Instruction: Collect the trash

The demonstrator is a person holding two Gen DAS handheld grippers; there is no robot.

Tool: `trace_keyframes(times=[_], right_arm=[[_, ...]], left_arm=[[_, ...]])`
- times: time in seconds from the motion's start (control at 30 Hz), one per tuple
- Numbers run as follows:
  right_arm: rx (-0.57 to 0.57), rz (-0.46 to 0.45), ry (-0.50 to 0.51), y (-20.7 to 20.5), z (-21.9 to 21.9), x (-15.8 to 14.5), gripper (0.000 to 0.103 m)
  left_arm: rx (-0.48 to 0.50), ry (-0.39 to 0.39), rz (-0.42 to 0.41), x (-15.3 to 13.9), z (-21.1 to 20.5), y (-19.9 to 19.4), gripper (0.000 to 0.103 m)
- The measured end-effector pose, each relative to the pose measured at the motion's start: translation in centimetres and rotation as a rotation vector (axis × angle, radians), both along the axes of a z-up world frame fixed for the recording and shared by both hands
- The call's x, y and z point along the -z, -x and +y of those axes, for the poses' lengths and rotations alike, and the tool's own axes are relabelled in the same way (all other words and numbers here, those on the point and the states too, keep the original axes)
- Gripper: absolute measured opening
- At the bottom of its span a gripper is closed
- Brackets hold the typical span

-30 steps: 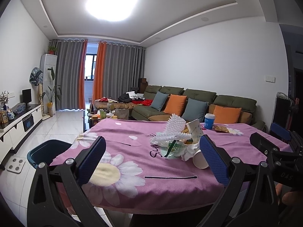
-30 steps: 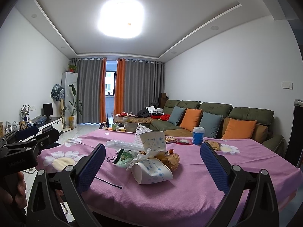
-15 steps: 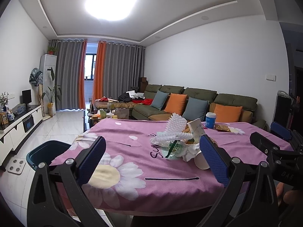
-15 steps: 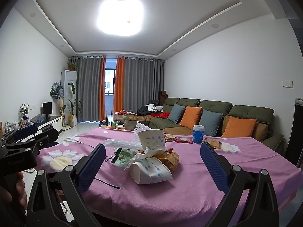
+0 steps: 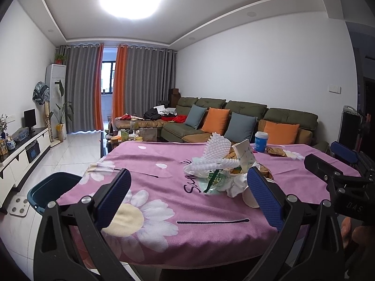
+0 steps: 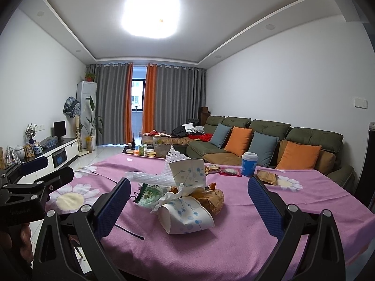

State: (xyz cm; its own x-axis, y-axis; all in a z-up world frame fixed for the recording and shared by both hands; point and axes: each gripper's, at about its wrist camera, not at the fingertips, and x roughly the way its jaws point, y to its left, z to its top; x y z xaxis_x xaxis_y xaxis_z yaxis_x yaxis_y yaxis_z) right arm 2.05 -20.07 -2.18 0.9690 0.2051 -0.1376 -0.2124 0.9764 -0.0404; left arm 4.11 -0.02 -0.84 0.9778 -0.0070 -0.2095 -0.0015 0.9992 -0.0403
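Both tongs spread wide, empty: left gripper [image 5: 187, 195] and right gripper [image 6: 188, 203] hover at the near table edge. Trash pile [image 6: 180, 187] sits mid-cloth on the pink tablecloth [image 6: 234, 245]; paper cup [image 6: 185, 219] lies on its side nearest. Bin [image 5: 50, 190] stands on the floor, left of the table. Likely risks: the light cup rolling off when nudged, crumpled paper slipping, loose cloth dragging.

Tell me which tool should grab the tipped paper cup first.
Right. The right tool is open with the cup lying straight ahead between its fingers. The left tool faces bare cloth, and the cup sits off behind its right finger.
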Motion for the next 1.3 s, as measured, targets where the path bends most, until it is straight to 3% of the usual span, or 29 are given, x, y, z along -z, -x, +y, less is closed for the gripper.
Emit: trace_keyframes(times=[0.43, 0.63, 0.9, 1.23, 1.3], right_arm=[[-0.018, 0.077, 0.029, -4.6, 0.4, -0.4, 0.096], [-0.043, 0.132, 0.039, -8.0, 0.9, -1.3, 0.096], [-0.055, 0.177, 0.053, -11.3, 1.4, -1.6, 0.096], [-0.062, 0.217, 0.046, -13.0, 1.1, -1.4, 0.096], [-0.068, 0.226, 0.047, -13.5, 1.2, -1.2, 0.096]], left_arm=[[0.017, -0.027, 0.029, -0.1, -0.2, -4.9, 0.097], [0.024, -0.081, 0.062, 0.8, -0.8, -8.3, 0.097], [0.067, -0.196, 0.162, 2.8, -2.6, -12.9, 0.097], [0.124, -0.405, 0.168, 4.2, -5.6, -16.2, 0.097], [0.133, -0.442, 0.172, 4.5, -5.9, -16.7, 0.094]])
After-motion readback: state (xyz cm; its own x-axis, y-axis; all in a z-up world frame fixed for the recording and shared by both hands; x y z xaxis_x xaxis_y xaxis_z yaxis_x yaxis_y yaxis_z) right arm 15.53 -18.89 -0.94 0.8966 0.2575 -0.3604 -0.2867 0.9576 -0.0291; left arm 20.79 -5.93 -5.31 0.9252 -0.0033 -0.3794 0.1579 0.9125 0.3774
